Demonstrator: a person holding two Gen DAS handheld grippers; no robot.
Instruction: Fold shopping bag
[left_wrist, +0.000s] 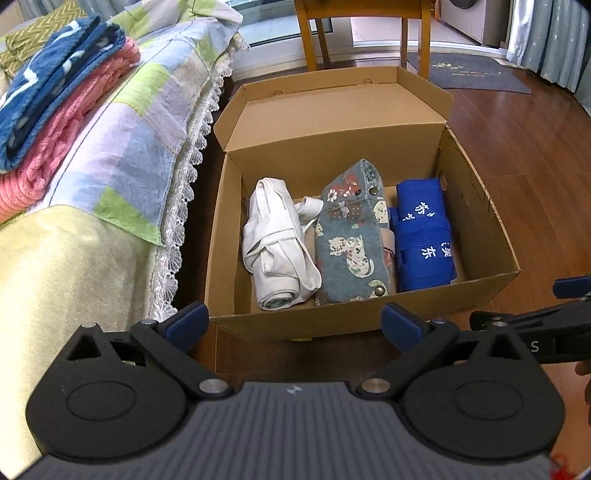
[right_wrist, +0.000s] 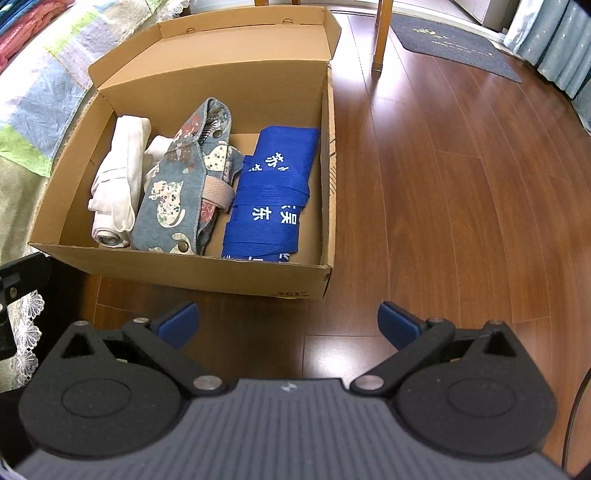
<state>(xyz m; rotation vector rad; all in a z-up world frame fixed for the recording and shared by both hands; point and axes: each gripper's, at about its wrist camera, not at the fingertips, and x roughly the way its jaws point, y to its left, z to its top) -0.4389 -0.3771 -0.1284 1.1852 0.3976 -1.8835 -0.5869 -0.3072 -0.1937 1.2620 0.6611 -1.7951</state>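
A: Container status?
B: Cardboard box (left_wrist: 480, 236) on wood floor (right_wrist: 443, 203), lid flap raised at far side. Contents: 3 bags, rolled/folded, laid side by side. White bag (left_wrist: 275, 240) nearest the box wall on the bed side; cat-print bag (left_wrist: 351, 236) in the box centre; blue bag (left_wrist: 423, 236) against the opposite box wall.

A: Grippers?
B: Left gripper (left_wrist: 295, 321) hovers short of the box's near wall, jaws spread wide, nothing between them. Right gripper (right_wrist: 288, 321) likewise, over bare floor near the box's front corner; jaws spread, empty.

A: Anything obscured?
B: Blue bag's white lettering partly wrapped under its own strap, not fully legible. Box floor mostly covered. Chair (left_wrist: 364, 33) beyond the box cut off at frame top.

A: Materials?
B: Box: plain corrugated card. White bag: soft canvas, creased. Cat-print bag: grey-blue fabric w/ metal snaps, tan webbing strap. Blue bag: smooth woven cloth. Bed (left_wrist: 122, 155) beside the box: patchwork cover w/ lace trim, stacked plush blankets (left_wrist: 62, 107).
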